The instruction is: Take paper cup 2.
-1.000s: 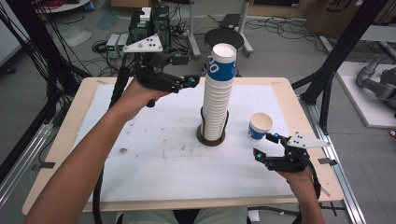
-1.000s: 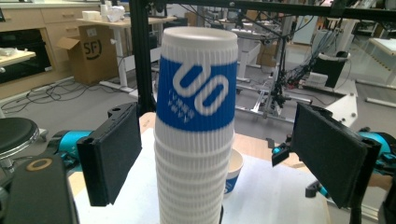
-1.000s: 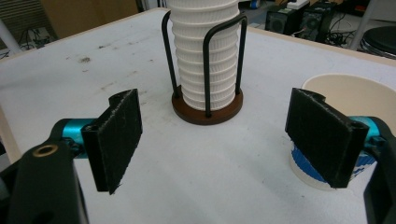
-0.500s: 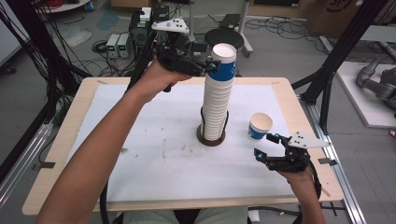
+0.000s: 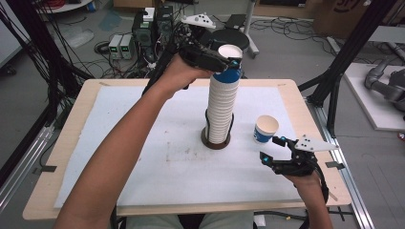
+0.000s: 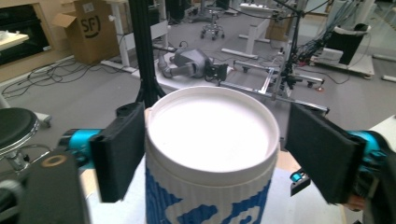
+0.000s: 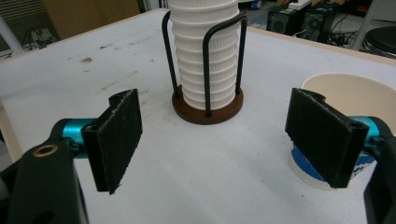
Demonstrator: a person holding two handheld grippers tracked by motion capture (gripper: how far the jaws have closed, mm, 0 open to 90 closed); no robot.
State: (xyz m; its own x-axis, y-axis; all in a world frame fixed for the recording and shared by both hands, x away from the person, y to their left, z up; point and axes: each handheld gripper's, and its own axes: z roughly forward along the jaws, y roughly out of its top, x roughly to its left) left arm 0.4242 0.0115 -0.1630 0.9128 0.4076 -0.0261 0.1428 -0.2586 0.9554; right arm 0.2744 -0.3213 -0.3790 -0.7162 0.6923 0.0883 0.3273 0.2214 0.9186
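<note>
Left tool (image 5: pixel 228 61): jaws had just been closing, half open around the top cup (image 6: pixel 210 140); left pad at the cup wall, right pad apart from it; not yet clamped.
Top cup: on the cup stack (image 5: pixel 222 107), standing in the holder (image 5: pixel 216 141) at mid-bench (image 5: pixel 143 157).
Right tool (image 5: pixel 273 149): released, jaws wide, nothing between them; single cup (image 5: pixel 265 129) just beside it.

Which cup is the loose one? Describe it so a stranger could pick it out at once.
Start at the tall stack of cups in the wire holder at the middle of the white mat. Beside it, toward the right gripper, stands the single cup. It stands alone on the mat, upright, white with blue print, unlike the stacked ones.
</note>
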